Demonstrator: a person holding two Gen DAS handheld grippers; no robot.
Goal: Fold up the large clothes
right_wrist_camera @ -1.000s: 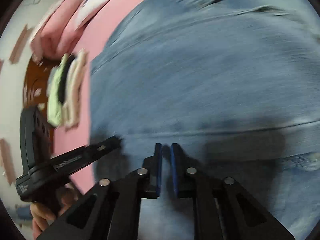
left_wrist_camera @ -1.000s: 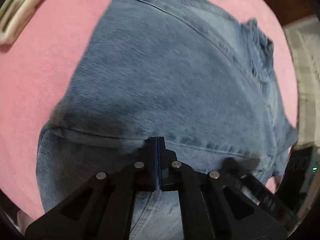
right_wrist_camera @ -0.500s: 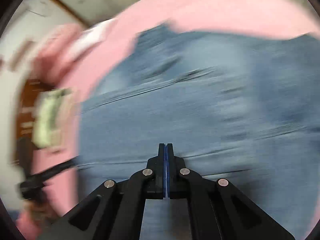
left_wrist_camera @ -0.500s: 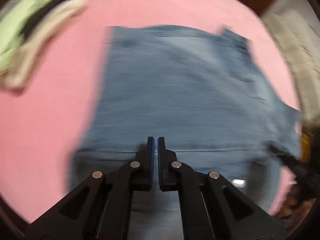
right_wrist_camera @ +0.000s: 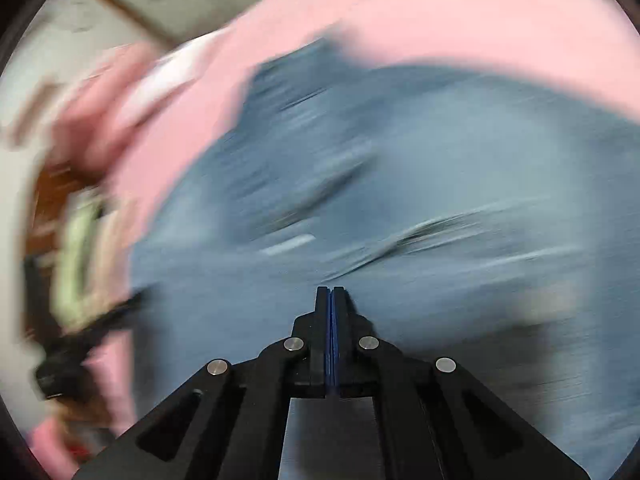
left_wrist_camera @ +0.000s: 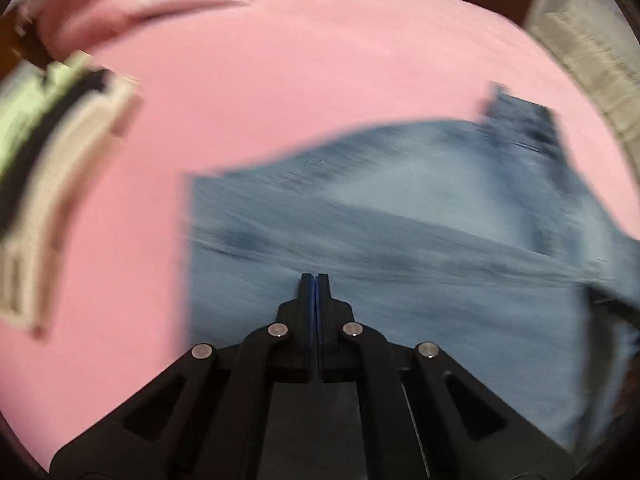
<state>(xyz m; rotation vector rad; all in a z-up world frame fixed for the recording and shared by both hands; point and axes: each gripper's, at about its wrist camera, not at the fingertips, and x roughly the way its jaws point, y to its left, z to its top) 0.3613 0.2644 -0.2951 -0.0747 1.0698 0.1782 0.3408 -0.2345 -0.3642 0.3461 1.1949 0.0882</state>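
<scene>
Blue jeans (left_wrist_camera: 400, 216) lie folded on a pink bed sheet (left_wrist_camera: 280, 80); they also fill the right wrist view (right_wrist_camera: 400, 168). Both views are blurred by motion. My left gripper (left_wrist_camera: 315, 280) is shut with its tips over the near part of the jeans, with no cloth seen between the pads. My right gripper (right_wrist_camera: 331, 292) is shut over the jeans too, pads pressed together with nothing visible between them. The left gripper shows blurred at the left edge of the right wrist view (right_wrist_camera: 80, 344).
A stack of folded clothes, green, black and beige (left_wrist_camera: 52, 168), sits on the sheet to the left. Pink pillows (left_wrist_camera: 132, 4) lie at the far end. A pale rug (left_wrist_camera: 592, 56) and wooden furniture are beyond the bed's right side.
Both grippers have pulled back and up from the jeans, so more pink sheet shows. The right gripper closed fully from a small gap. The jeans stay on the bed.
</scene>
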